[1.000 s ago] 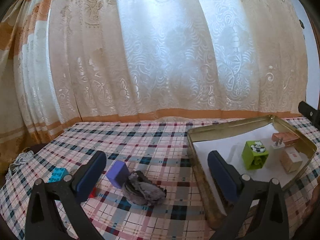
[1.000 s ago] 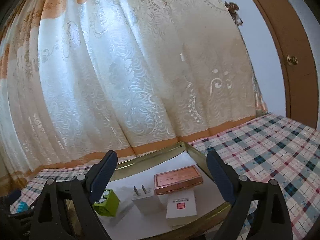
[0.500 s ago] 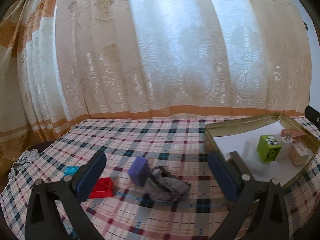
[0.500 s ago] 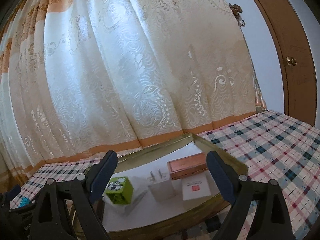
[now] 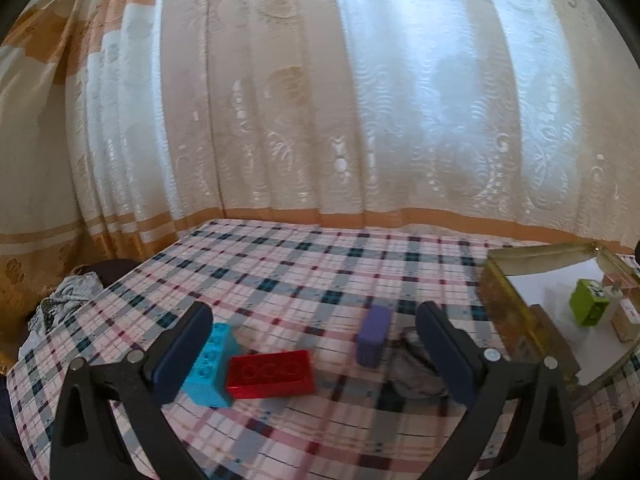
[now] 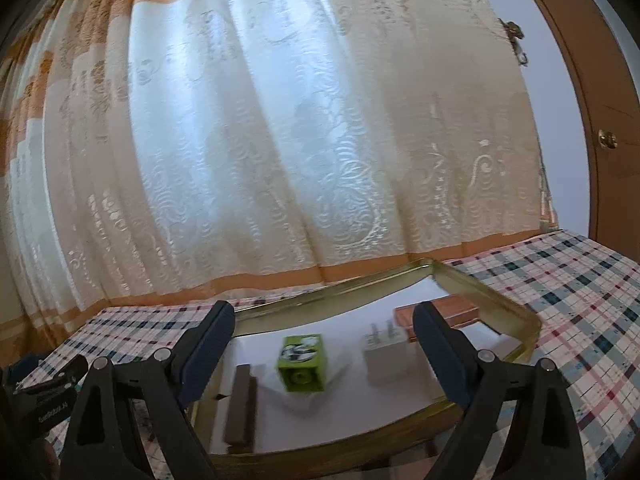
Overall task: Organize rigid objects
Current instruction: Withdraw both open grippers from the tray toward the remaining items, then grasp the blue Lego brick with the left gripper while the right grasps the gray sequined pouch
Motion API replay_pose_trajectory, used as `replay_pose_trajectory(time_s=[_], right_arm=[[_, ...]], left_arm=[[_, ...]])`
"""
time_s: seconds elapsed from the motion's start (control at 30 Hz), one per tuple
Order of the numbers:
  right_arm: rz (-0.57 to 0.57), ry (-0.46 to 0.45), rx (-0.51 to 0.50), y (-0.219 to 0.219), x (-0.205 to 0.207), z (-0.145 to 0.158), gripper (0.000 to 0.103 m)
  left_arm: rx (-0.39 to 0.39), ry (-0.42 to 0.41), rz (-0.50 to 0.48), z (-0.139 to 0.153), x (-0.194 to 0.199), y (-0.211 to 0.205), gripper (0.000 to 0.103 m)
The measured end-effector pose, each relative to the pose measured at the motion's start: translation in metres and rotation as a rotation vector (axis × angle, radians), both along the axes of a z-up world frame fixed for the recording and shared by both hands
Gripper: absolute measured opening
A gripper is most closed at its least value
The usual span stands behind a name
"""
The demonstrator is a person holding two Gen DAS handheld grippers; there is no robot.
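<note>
Swinging my left gripper [image 5: 312, 344] away from the gold tray [image 5: 516, 320], I now have the loose pieces ahead; the tray has slid off to its right. Both grippers stand wide and empty. My right gripper [image 6: 324, 344] faces the tray, green cube [image 6: 302, 362] between its fingers. Red brick [image 5: 269, 374], blue brick [image 5: 212, 364] and purple block [image 5: 374, 334] lie between my left fingers.

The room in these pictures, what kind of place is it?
Probably a room in a home: a patterned lace curtain hangs behind a table with a checked tablecloth, and a wooden door with a brass knob stands at the right.
</note>
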State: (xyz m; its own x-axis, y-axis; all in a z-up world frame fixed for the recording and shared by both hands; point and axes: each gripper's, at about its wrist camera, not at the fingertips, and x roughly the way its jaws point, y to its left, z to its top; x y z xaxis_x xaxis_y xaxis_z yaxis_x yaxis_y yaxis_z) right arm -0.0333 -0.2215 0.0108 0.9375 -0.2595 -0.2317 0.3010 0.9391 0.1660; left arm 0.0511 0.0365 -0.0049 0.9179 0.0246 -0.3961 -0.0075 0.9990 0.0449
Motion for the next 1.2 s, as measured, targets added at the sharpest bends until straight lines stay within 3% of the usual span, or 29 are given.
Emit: replay_pose_trajectory(time_s=[0.47,0.67,0.77,0.97,1.2], right_arm=[[0.181,0.091,-0.065,0.067,0.028,-0.007,0.092],[0.287,0.145,-0.115,0.098,0.044,-0.01,0.083],[0.341,0.189,-0.124,0.111,0.055,-0.014,0.074],[0.456,0.285,-0.118,0.137,0.078,-0.025,0.074],[0.521,0.417,-0.145,0.162,0.102,-0.04,0.074]], left_arm=[[-0.05,0.054,0.092,-0.006,0.015,0.053,0.103],[-0.075,0.102,0.145,-0.011,0.025,0.081,0.103],[-0.11,0.132,0.174,-0.015,0.03,0.096,0.103],[-0.172,0.184,0.193,-0.023,0.038,0.116,0.103],[-0.191,0.231,0.187,-0.029,0.045,0.118,0.103]])
